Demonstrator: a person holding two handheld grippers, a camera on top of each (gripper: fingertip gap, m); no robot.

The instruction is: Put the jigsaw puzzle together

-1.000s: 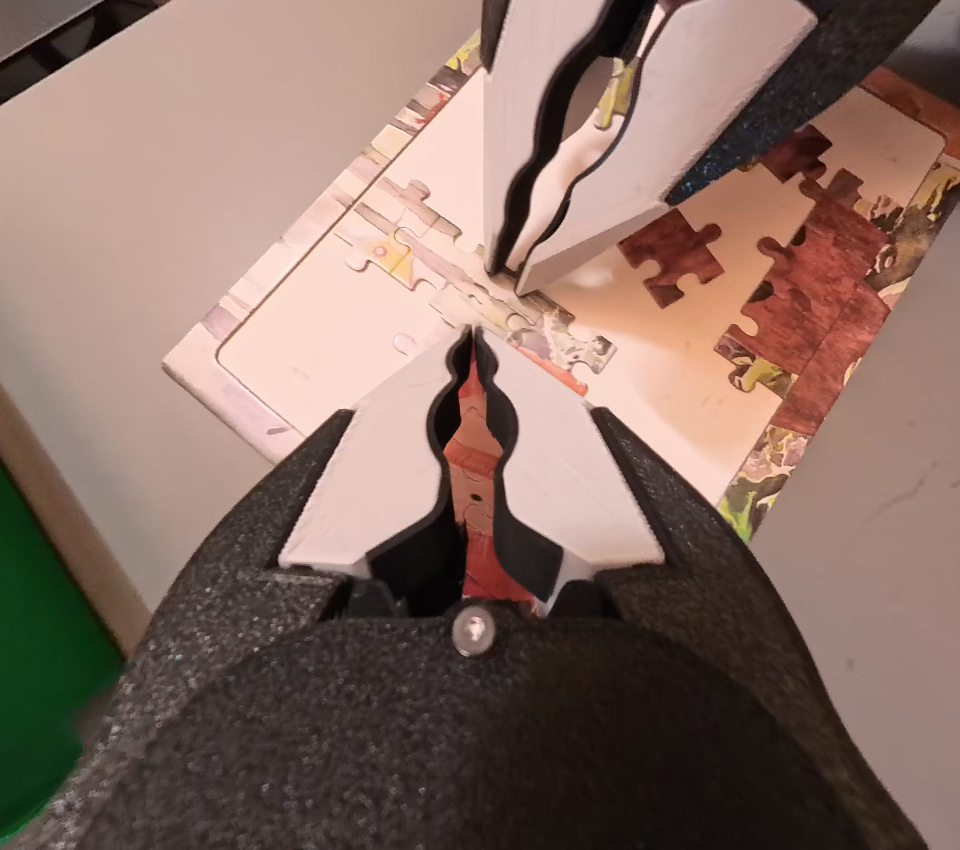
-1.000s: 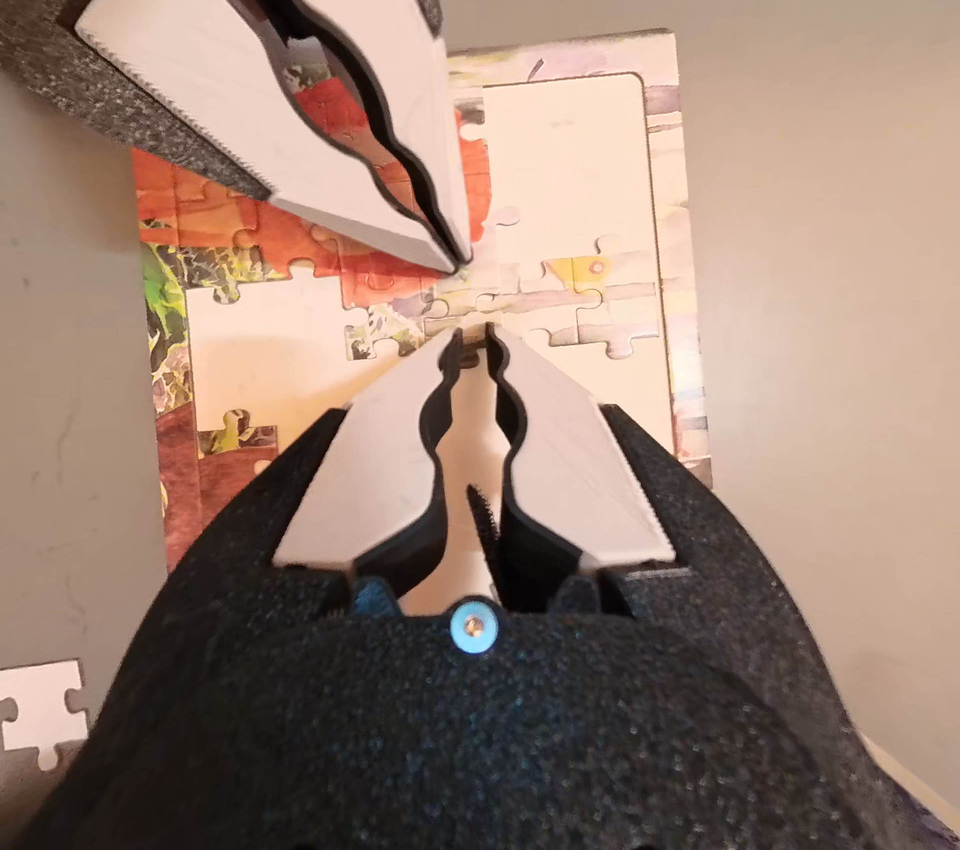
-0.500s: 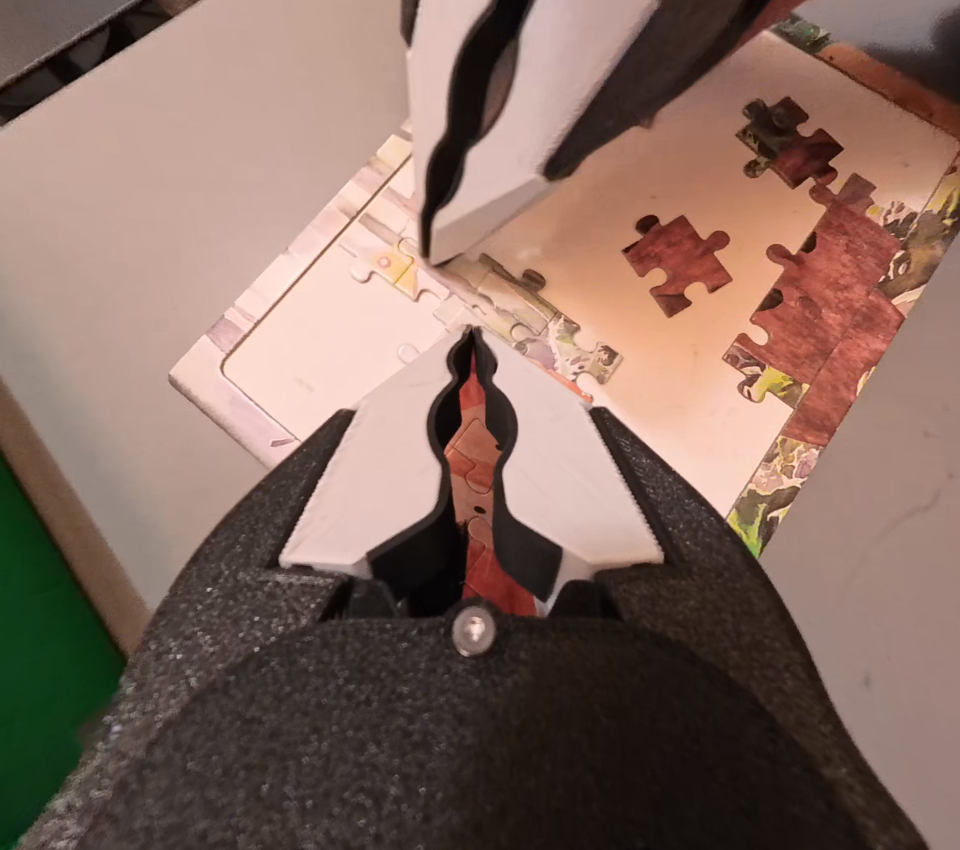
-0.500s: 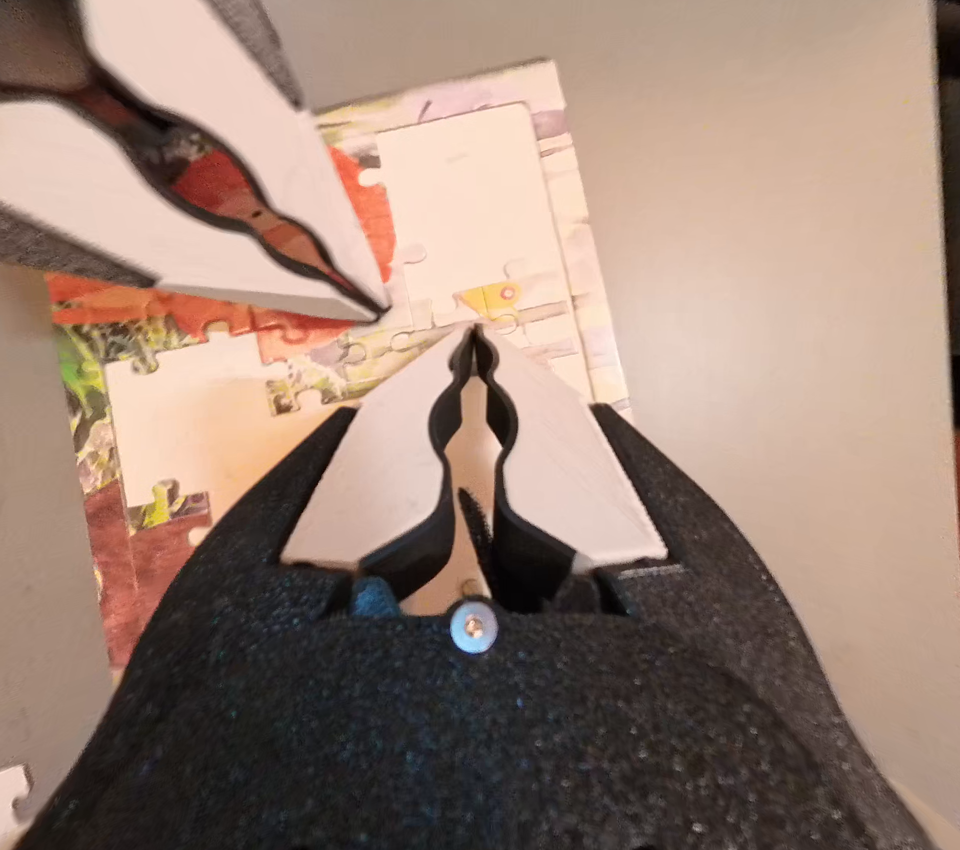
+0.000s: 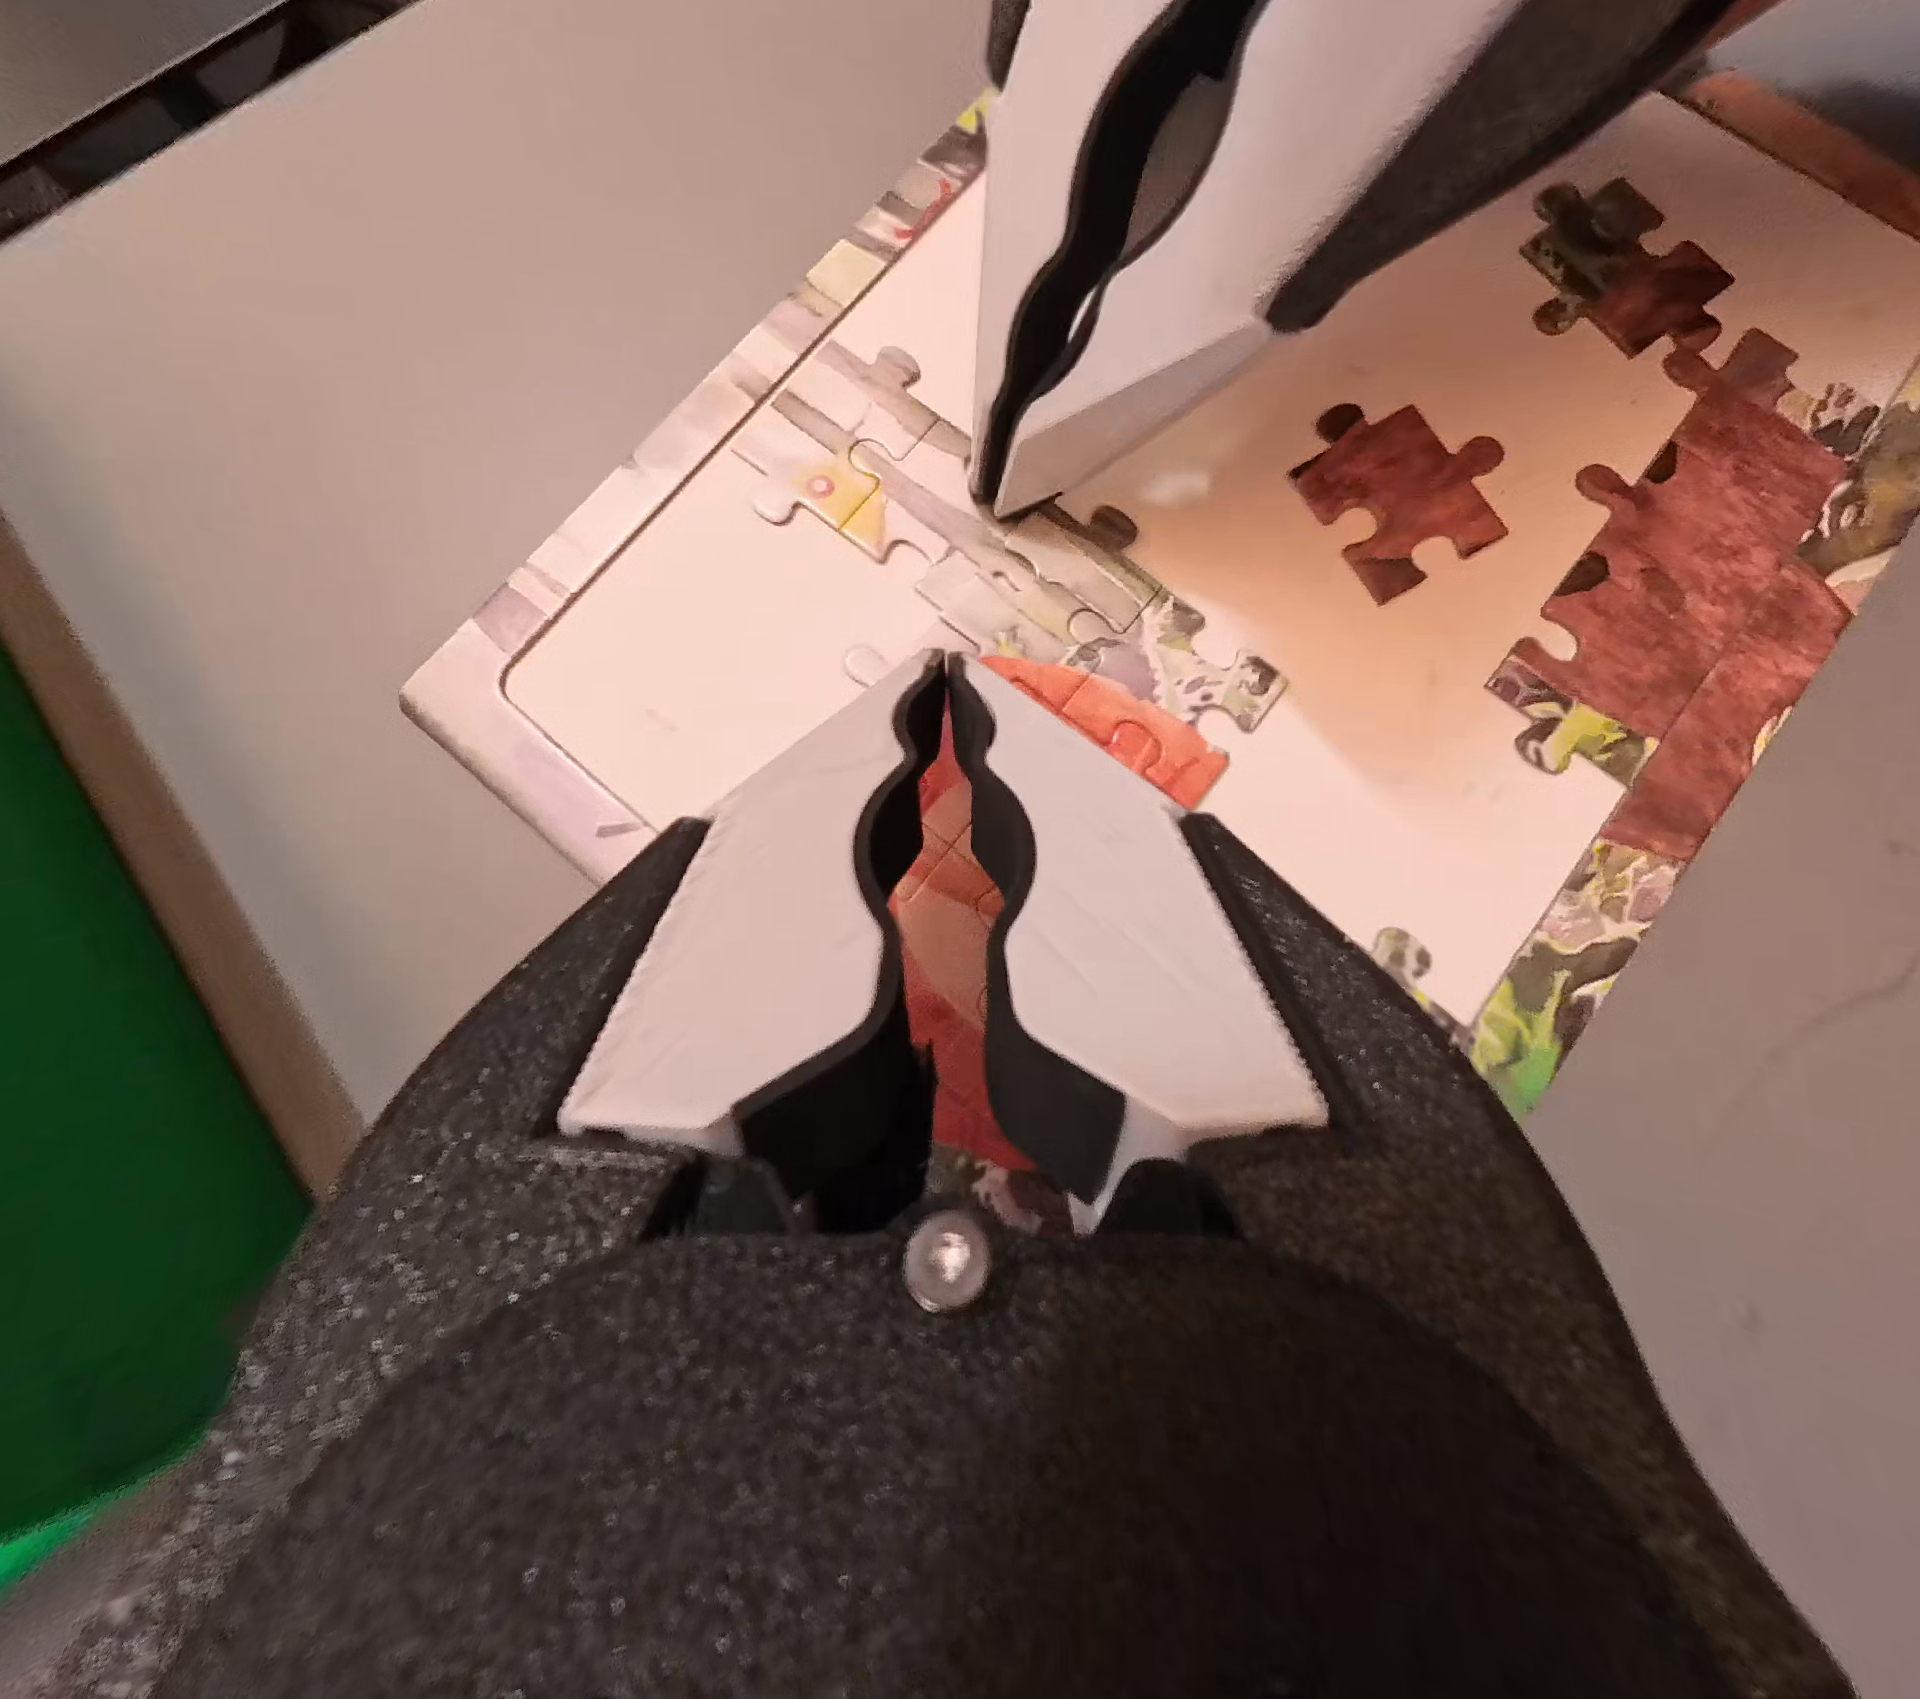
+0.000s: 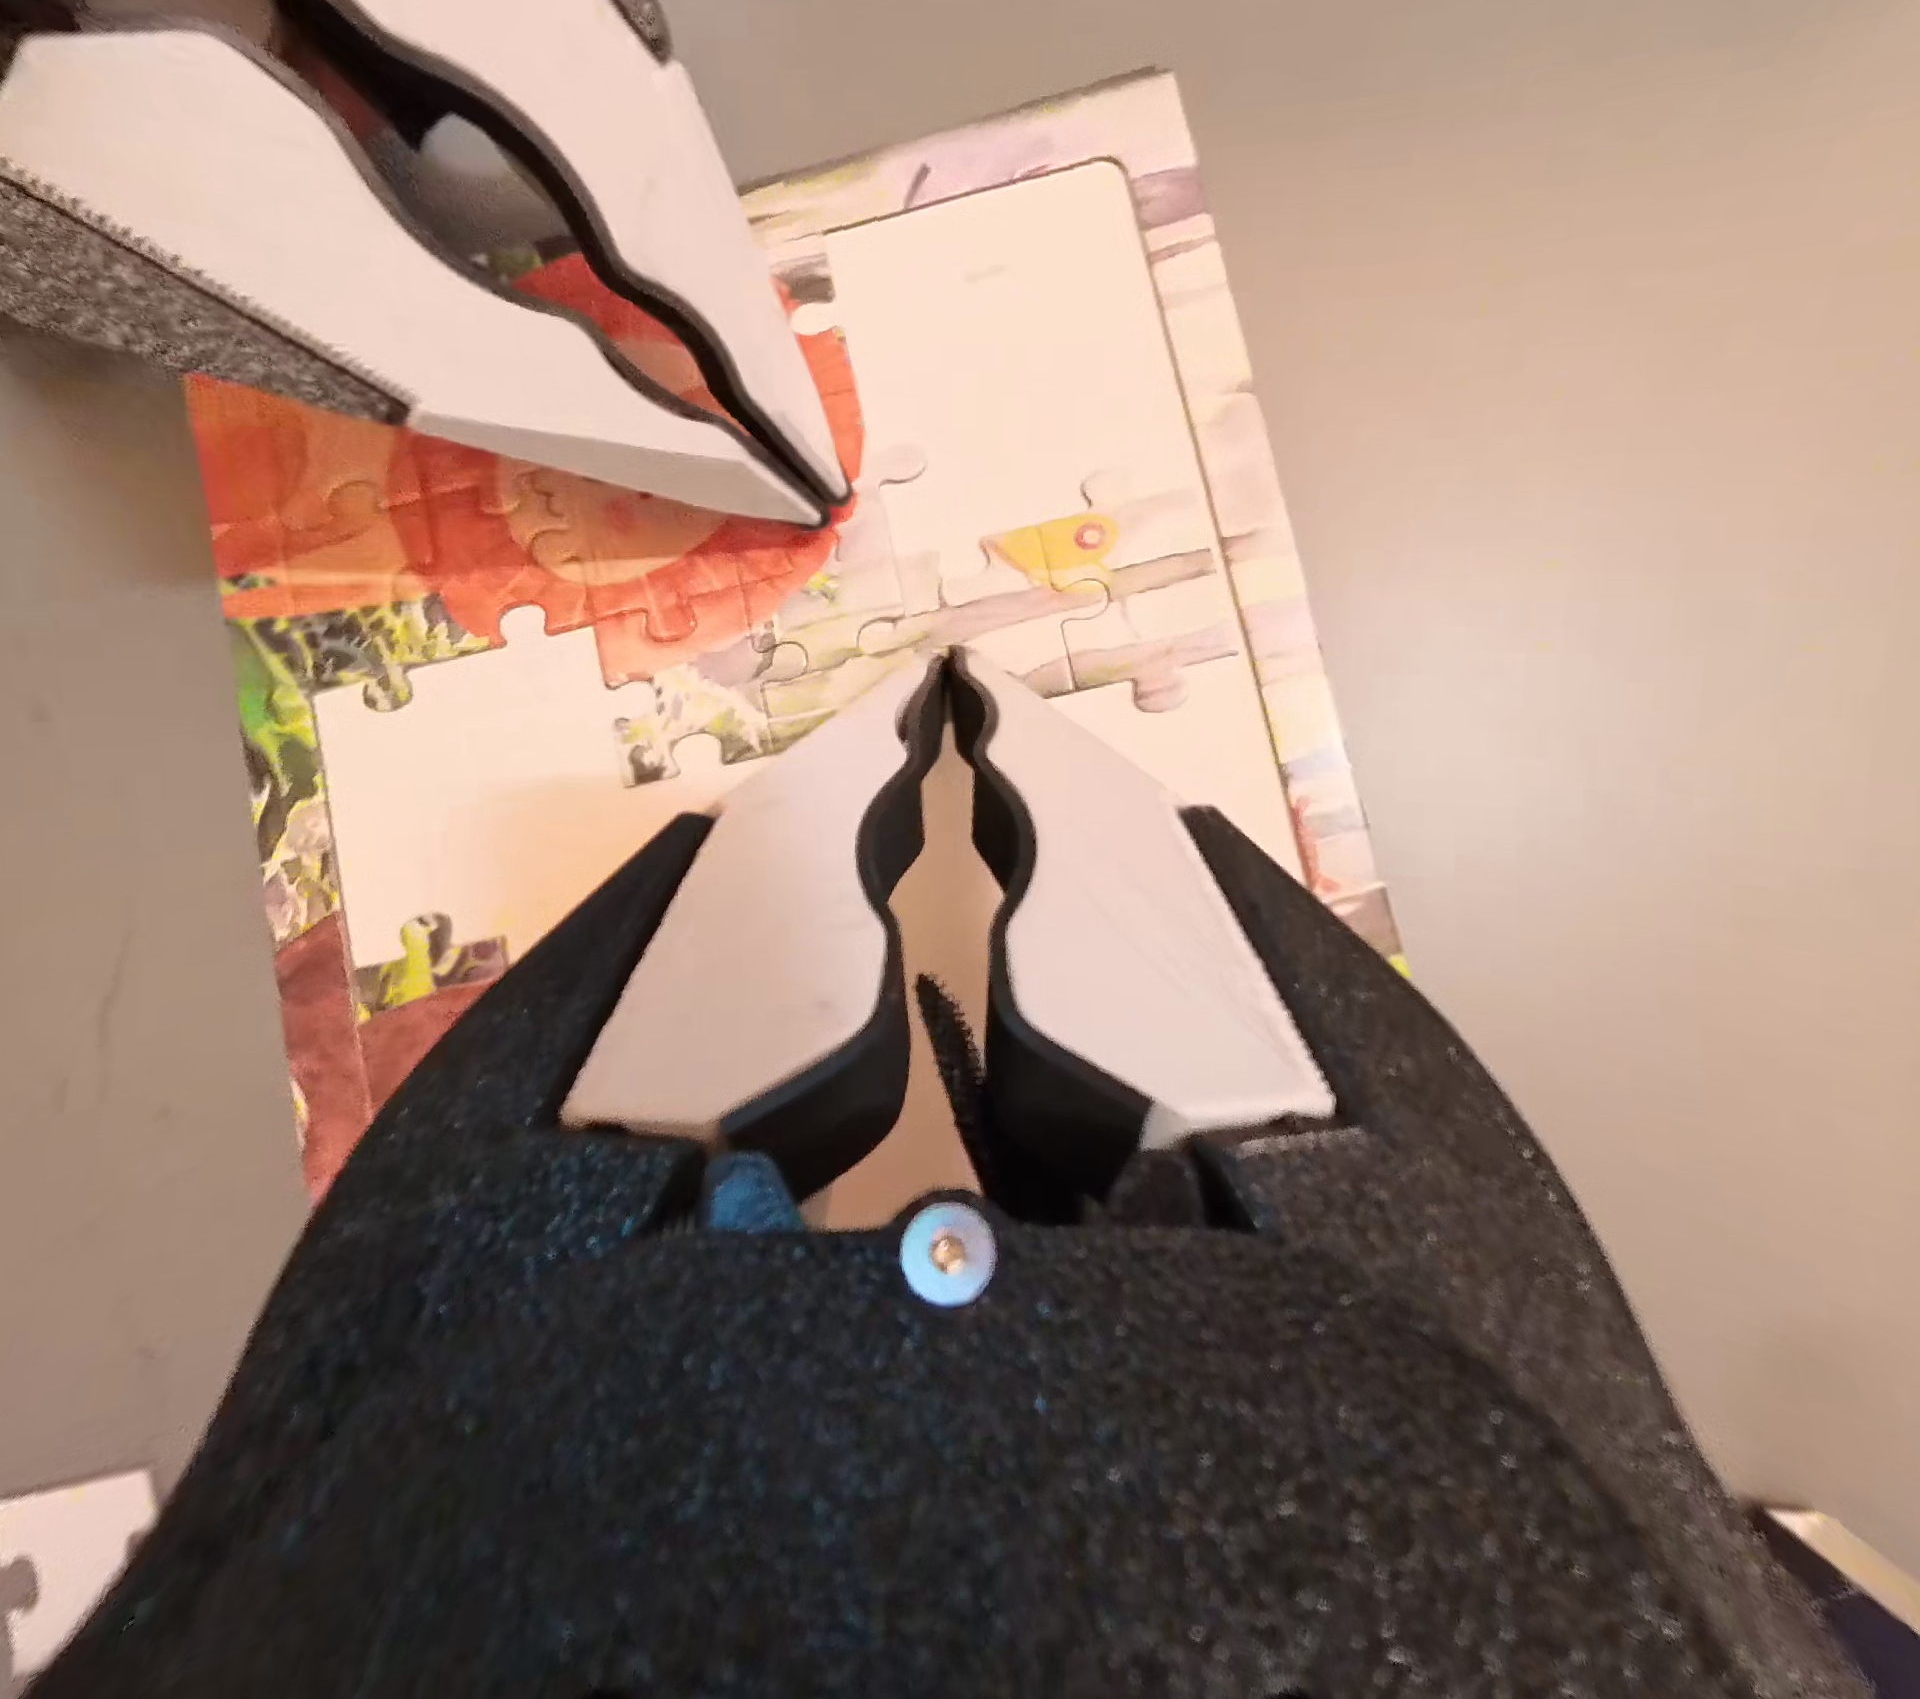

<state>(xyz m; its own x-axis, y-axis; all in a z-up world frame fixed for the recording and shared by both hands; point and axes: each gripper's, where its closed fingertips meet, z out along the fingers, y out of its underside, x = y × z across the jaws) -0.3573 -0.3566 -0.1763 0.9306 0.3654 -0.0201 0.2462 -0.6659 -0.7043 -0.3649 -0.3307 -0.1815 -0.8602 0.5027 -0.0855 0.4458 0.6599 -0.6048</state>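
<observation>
Jigsaw puzzle [image 6: 1039,361] lies half-filled in its tray on the tabletop [image 6: 1558,299]; compared with half a second ago, right tool [image 6: 943,662], tips together and empty, has slid along the grey row [image 5: 935,506] toward the middle; left tool [image 5: 943,662], tips together, rests on the orange section [image 6: 582,527]; judged: pressing seams flat, many gaps remain; loose brown piece [image 5: 1397,496] unplaced.

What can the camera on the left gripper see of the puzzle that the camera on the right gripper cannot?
Only the left wrist view shows the loose brown piece lying alone on the bare tray, and a second dark piece beyond it. Only the right wrist view shows a pale face-down piece on the table. Both show the puzzle tray, the yellow piece, and both shut grippers' tips meeting over the joined pieces.
</observation>
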